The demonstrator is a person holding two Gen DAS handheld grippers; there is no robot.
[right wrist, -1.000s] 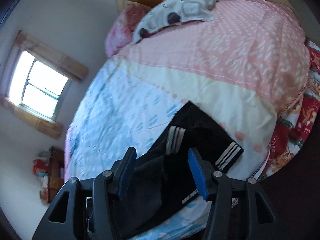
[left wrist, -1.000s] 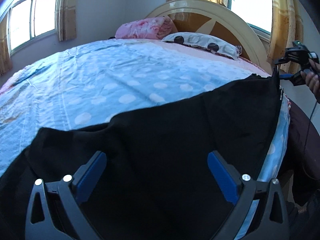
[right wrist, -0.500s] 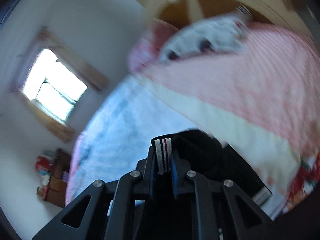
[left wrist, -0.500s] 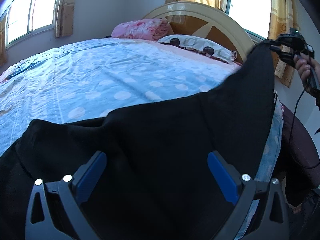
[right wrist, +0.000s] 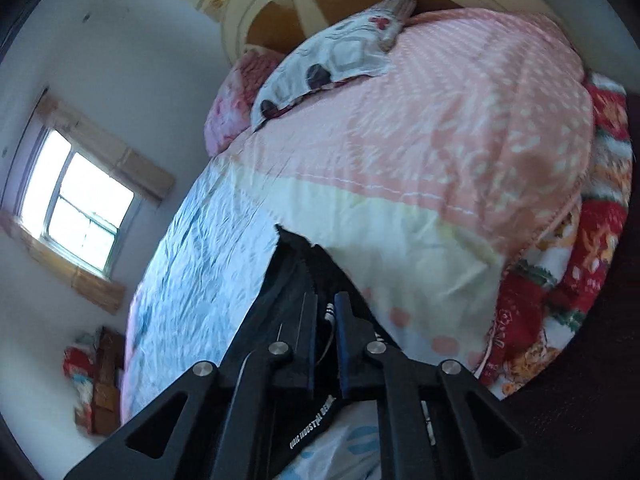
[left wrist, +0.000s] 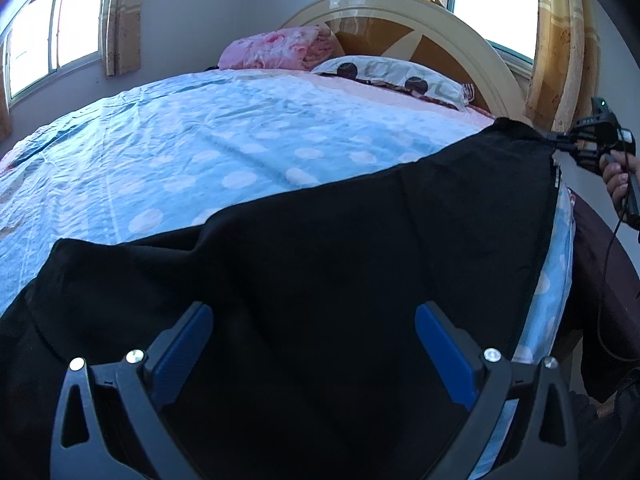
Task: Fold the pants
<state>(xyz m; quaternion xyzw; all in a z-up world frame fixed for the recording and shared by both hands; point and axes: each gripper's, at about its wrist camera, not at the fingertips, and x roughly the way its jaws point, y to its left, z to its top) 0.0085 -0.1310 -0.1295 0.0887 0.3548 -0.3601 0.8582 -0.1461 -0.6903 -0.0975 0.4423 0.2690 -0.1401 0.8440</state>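
Observation:
Black pants (left wrist: 320, 264) lie spread across the near side of the bed, over the blue dotted sheet (left wrist: 192, 160). My left gripper (left wrist: 314, 320) is open, its blue pads just above the black cloth, holding nothing. My right gripper (right wrist: 326, 312) is shut on the striped waistband end of the pants (right wrist: 296, 264). In the left wrist view the right gripper (left wrist: 560, 145) holds the far right corner of the pants near the bed's right edge, just above the sheet.
A patterned pillow (left wrist: 392, 76) and a folded pink quilt (left wrist: 276, 48) lie by the round wooden headboard (left wrist: 400, 28). A red floral blanket (right wrist: 580, 280) hangs off the bed's right side. Windows are on the left wall and behind the headboard.
My right gripper closed on the pants' waistband end, lifted it up, then lowered it back toward the bed's right edge. The left gripper has stayed open over the cloth.

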